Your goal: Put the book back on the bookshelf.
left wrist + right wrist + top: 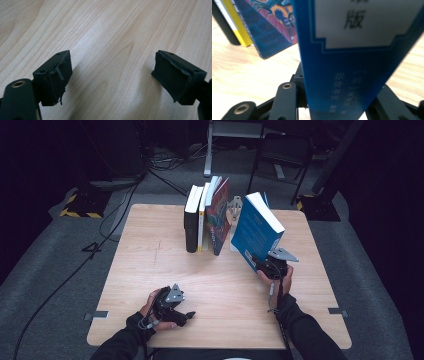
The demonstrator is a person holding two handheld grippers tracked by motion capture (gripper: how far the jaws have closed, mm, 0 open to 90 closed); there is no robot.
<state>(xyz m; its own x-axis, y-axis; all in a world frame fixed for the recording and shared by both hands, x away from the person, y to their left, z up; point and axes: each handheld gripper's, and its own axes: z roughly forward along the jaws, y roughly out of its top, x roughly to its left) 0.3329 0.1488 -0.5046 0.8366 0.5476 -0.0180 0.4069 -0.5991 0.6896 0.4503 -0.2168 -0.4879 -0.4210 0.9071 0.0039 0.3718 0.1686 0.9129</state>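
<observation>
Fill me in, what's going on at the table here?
A person is working a row of books with two handheld grippers. The right gripper is shut on the lower end of a blue book, held tilted above the wooden table, just right of the row of upright books. The left gripper rests low over bare tabletop near the front edge, its jaws wide apart with nothing between them.
</observation>
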